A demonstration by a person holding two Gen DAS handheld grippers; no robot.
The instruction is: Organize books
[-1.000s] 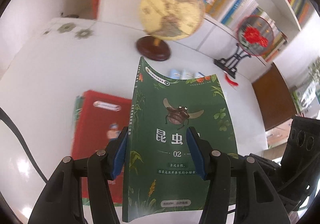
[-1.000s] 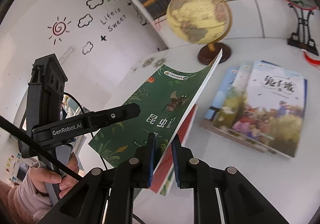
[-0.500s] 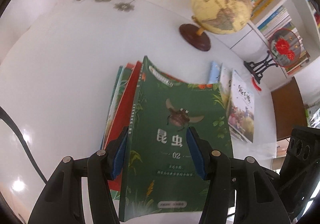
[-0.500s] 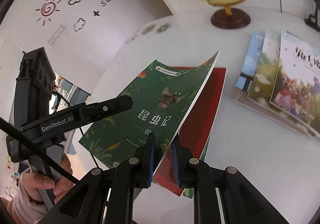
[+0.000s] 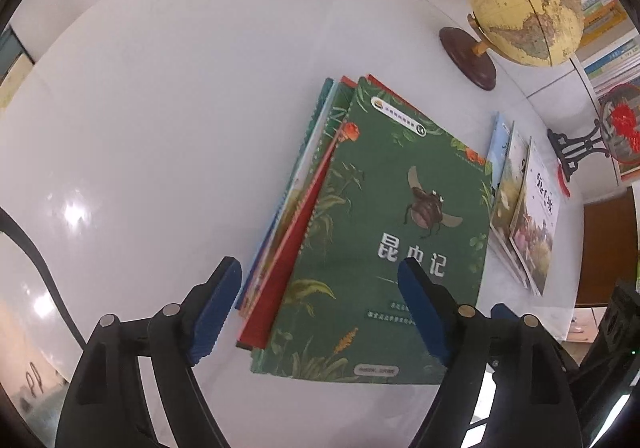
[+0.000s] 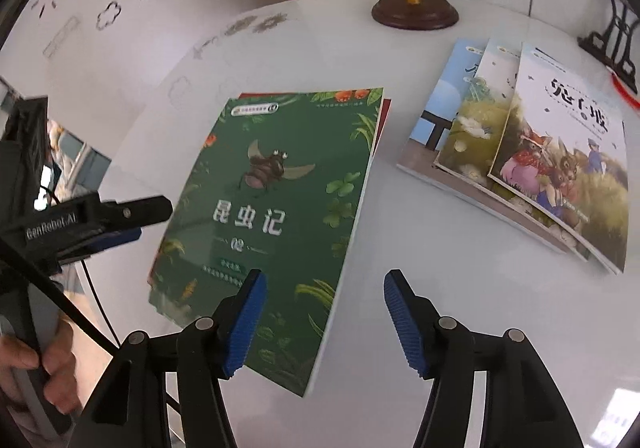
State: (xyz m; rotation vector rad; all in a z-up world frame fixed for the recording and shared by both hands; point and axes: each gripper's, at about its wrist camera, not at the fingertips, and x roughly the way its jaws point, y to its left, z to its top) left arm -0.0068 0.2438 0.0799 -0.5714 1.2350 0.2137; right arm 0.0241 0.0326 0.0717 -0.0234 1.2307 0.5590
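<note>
Glossy white bench spreading smooth and round-edged, throwing back soft glints of light. Lying flat near its middle, a green book with a slick paper cover, a winged beetle and leafy borders printed on it, topping a loose stack; red book and thinner pale spines peeking out along the stack's left side, edges fanned and not squared. Resting just to the right, well apart from the stack, three overlapping picture books, thin and rectangular, the top one showing painted animals in grass. Standing beyond, a yellowish globe on a round dark wooden foot, and a black wrought stand with a red ornament.

Left tongs opening, ribbed blue pads on black plastic arms spreading to either side of the stack's near end, pinching nothing. Right tongs likewise opening, blue ridged pads parting over the green book's lower right corner, one pad above the cover, the other over bare bench, gripping nothing. Showing at the lower left of the right view, a person's hand wrapping the left tool's handle.
</note>
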